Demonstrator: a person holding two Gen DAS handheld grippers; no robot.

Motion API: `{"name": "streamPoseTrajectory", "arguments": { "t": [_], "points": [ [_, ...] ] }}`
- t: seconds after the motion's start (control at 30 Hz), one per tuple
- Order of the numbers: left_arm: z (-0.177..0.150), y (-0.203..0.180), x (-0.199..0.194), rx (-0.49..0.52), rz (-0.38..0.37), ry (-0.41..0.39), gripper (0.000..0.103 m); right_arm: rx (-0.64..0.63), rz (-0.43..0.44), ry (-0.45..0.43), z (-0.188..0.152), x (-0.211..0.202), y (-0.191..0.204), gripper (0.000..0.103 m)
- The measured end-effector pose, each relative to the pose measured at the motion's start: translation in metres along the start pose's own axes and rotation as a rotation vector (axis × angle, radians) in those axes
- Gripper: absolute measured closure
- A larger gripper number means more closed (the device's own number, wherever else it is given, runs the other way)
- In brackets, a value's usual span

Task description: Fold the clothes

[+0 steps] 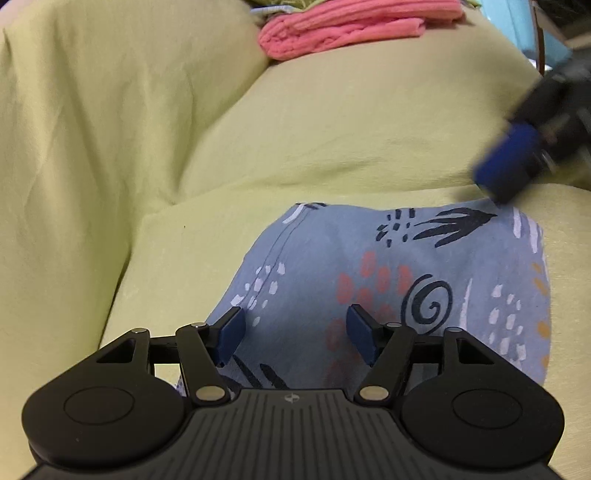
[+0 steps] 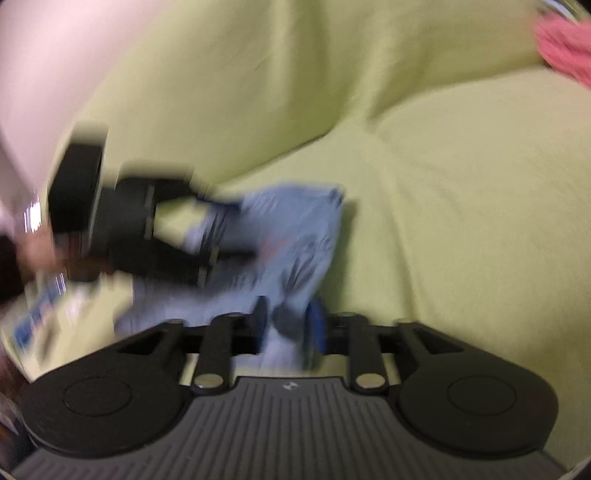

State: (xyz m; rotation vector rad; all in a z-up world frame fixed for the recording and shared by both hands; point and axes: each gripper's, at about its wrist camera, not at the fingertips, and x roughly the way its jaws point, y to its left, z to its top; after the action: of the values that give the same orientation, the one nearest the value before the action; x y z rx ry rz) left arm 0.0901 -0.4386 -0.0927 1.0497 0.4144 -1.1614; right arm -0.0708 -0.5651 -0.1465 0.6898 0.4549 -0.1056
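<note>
Jaws of the left gripper (image 1: 295,334) stand open over the patterned blue garment (image 1: 399,295) on a green-covered sofa (image 1: 332,140); the right gripper (image 2: 288,325) pinches its near edge.

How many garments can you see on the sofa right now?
2. The blue patterned garment lies on the seat under both grippers; the pink garment sits folded at the back. More fabric behind the pink one may be hidden.

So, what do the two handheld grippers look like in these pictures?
Both are the same: the left gripper and the right gripper have a black ribbed body, two round black side discs, black link arms with silver pivot pins, and blue finger pads. No cables or sleeves can be seen.
</note>
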Motion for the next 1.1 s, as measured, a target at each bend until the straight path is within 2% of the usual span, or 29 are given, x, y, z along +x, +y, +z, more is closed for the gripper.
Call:
{"name": "streamPoseTrajectory", "arguments": {
  "t": [0.07,0.23,0.33,0.37,0.4,0.47,0.57,0.67,0.8,0.87,0.9,0.93,1.0,1.03,1.07,1.1],
  "points": [
    [-0.003,0.006,-0.001,-0.034,0.002,-0.014,0.036,0.055,0.019,-0.015,0.018,0.013,-0.013,0.060],
    [-0.018,0.034,-0.021,-0.169,0.032,-0.078,0.037,0.078,0.021,0.057,0.050,0.066,-0.026,0.060],
    [-0.036,0.053,-0.028,-0.237,0.028,-0.062,0.037,0.136,0.046,0.084,0.058,0.088,-0.033,0.060],
    [-0.041,0.060,-0.029,-0.260,0.028,-0.055,0.037,0.152,0.049,0.087,0.058,0.093,-0.035,0.063],
    [-0.047,0.067,-0.029,-0.287,0.025,-0.048,0.037,0.159,0.047,0.084,0.059,0.095,-0.035,0.078],
    [-0.060,0.080,-0.027,-0.349,0.010,-0.034,0.038,0.168,0.042,0.075,0.060,0.098,-0.035,0.101],
    [-0.079,0.095,-0.023,-0.435,0.007,-0.028,0.045,0.143,0.025,0.037,0.063,0.092,-0.030,0.102],
    [-0.096,0.109,-0.019,-0.552,0.000,-0.033,0.046,0.101,-0.003,0.022,0.063,0.089,-0.022,0.102],
    [-0.119,0.126,-0.010,-0.664,-0.056,-0.024,0.044,0.059,-0.046,0.051,0.058,0.092,-0.016,0.102],
    [-0.129,0.132,-0.012,-0.707,-0.070,-0.031,0.037,0.065,-0.047,0.053,0.057,0.089,-0.017,0.101],
    [-0.134,0.134,-0.010,-0.726,-0.080,-0.030,0.038,0.072,-0.046,0.053,0.057,0.087,-0.018,0.098],
    [-0.139,0.136,-0.009,-0.742,-0.093,-0.027,0.041,0.078,-0.044,0.053,0.057,0.086,-0.018,0.096],
    [-0.145,0.137,-0.007,-0.765,-0.122,-0.020,0.057,0.110,-0.032,0.037,0.058,0.091,-0.024,0.091],
    [-0.148,0.137,-0.005,-0.775,-0.134,-0.020,0.075,0.133,-0.024,0.032,0.058,0.091,-0.027,0.088],
    [-0.150,0.136,-0.004,-0.782,-0.143,-0.023,0.087,0.155,-0.013,0.029,0.057,0.090,-0.029,0.080],
    [-0.152,0.135,-0.004,-0.786,-0.147,-0.030,0.088,0.173,-0.004,0.030,0.058,0.093,-0.031,0.077]
  ]
}}
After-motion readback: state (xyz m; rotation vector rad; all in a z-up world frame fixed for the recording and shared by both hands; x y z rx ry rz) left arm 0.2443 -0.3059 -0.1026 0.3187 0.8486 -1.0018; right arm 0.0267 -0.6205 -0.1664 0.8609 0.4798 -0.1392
